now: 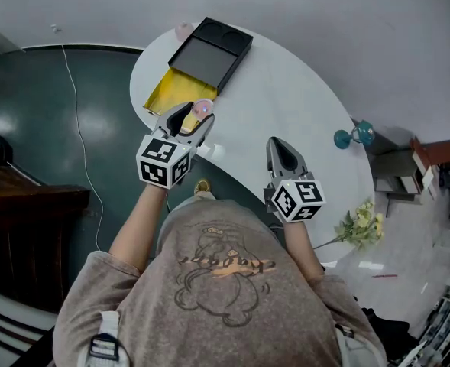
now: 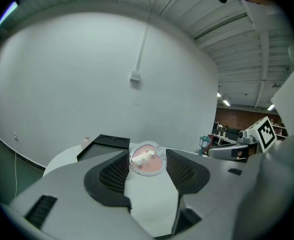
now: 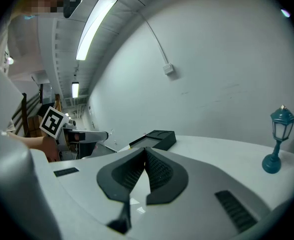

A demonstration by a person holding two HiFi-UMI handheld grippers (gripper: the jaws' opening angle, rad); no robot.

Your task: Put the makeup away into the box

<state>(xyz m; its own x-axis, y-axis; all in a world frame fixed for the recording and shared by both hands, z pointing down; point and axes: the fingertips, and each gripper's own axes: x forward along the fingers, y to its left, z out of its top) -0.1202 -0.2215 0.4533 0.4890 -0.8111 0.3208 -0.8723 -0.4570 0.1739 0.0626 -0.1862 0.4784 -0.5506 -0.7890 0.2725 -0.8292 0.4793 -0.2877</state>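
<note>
— What does the compact (image 2: 147, 160) look like?
— Round, clear lid, pink inside. The left tongs (image 1: 197, 119) grip it, at 6 o'clock of the box (image 1: 209, 52).
— Right tongs (image 3: 146, 159)?
— Closed, empty, by the table (image 1: 286, 90).

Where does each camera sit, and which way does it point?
Head view: on the person's head, looking steeply down at the white oval table; shows torso, forearms, the left gripper and right gripper.
Left gripper view: on the left gripper, looking along its jaws, which clamp a round pink compact.
Right gripper view: on the right gripper, looking along its shut, empty jaws.
All three share the open black box.
</note>
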